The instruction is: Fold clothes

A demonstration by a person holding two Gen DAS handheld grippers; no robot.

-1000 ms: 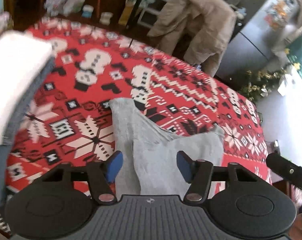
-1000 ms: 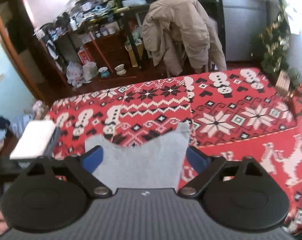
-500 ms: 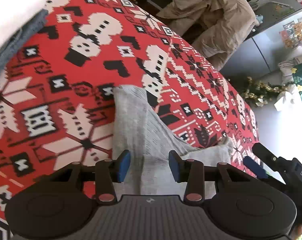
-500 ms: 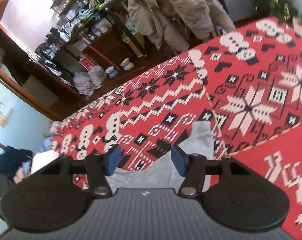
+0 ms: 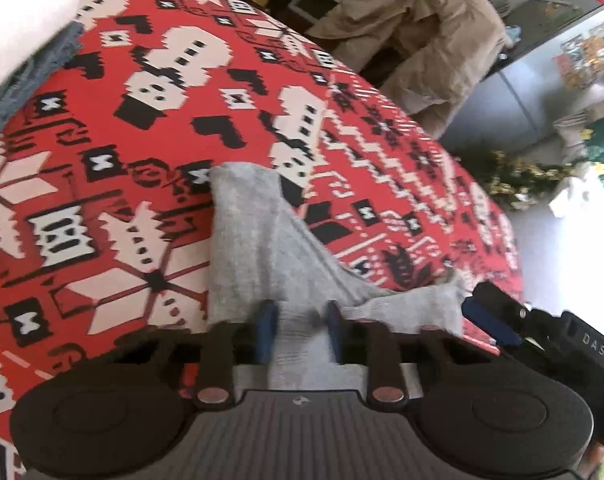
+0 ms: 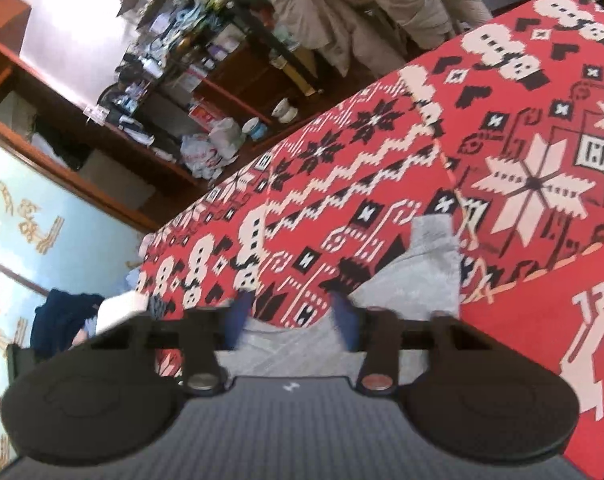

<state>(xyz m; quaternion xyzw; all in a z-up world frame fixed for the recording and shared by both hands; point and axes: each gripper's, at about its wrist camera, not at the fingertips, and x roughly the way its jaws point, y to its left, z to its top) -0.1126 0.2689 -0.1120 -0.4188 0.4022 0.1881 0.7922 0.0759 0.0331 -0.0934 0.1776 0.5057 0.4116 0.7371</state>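
Observation:
A grey garment (image 5: 254,240) lies crumpled on the red patterned tablecloth (image 5: 142,120). My left gripper (image 5: 300,332) is low over its near edge. Its jaws are closing, and a raised fold of the grey cloth fills the gap between the blue pads. In the right wrist view the same garment (image 6: 421,280) runs under my right gripper (image 6: 292,320). That gripper's jaws are closing too, still apart, with the garment's edge and some tablecloth between the pads. One of the right gripper's fingers (image 5: 489,320) shows at the garment's right corner in the left wrist view.
A stack of folded clothes (image 5: 18,40), white on top of blue-grey, sits at the table's left end. A beige jacket (image 5: 421,20) hangs over a chair beyond the table. Cluttered shelves (image 6: 182,60) and a fridge (image 5: 541,80) stand further back.
Both grippers have come down onto the grey garment and their jaws have narrowed. The right gripper has also rolled, tilting its view.

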